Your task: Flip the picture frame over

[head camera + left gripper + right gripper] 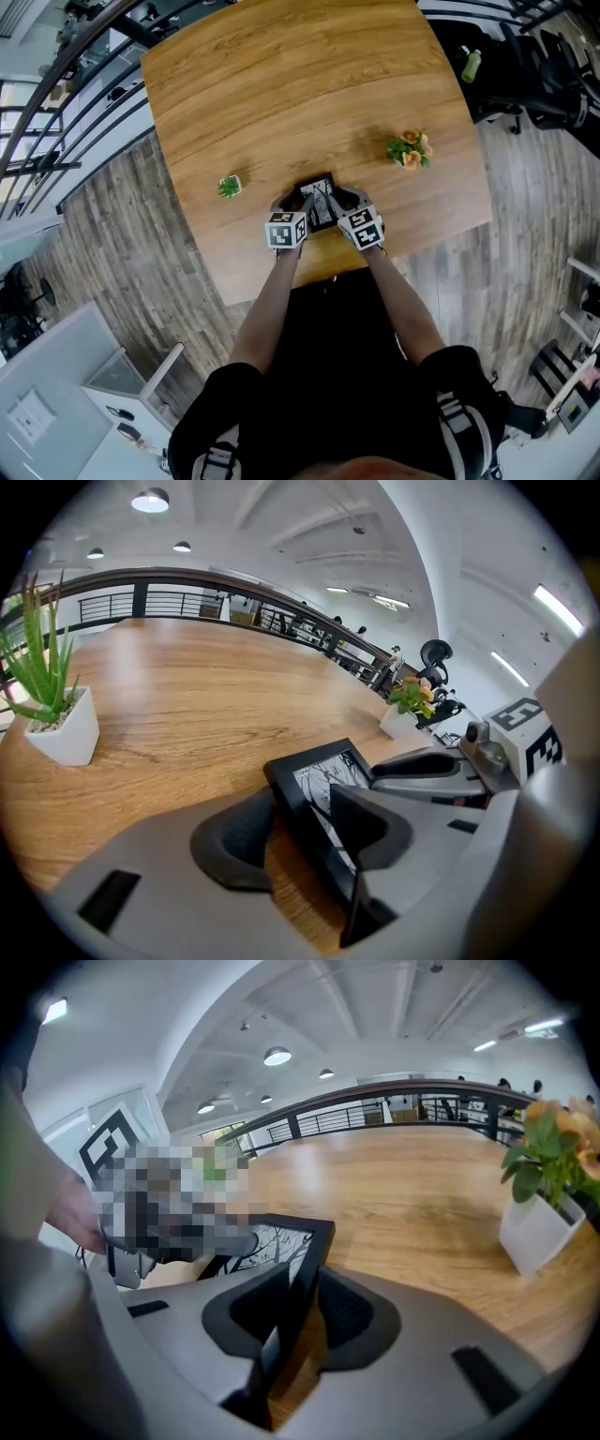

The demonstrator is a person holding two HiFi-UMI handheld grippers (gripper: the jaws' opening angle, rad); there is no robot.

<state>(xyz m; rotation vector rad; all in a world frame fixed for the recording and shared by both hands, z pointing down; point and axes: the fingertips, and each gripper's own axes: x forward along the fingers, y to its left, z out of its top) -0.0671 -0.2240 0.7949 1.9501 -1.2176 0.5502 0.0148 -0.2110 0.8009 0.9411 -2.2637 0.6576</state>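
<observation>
A black picture frame [321, 200] with a black-and-white tree print is near the front edge of the wooden table [281, 84], print side showing, tilted off the tabletop. My left gripper [289, 204] straddles its left edge [309, 803]. The inner pad [375, 822] lies against the print, and the outer pad [234, 841] stands clear of the frame's back with wood showing in the gap. My right gripper [352, 201] is shut on the frame's right edge [298, 1258], both pads pressed on it.
A small green plant in a white pot [230, 186] [58, 726] stands left of the frame. A flowering plant in a white pot [410, 150] [542, 1227] stands to the right. The table's front edge [337, 272] is just below the grippers. A railing and office chairs surround the table.
</observation>
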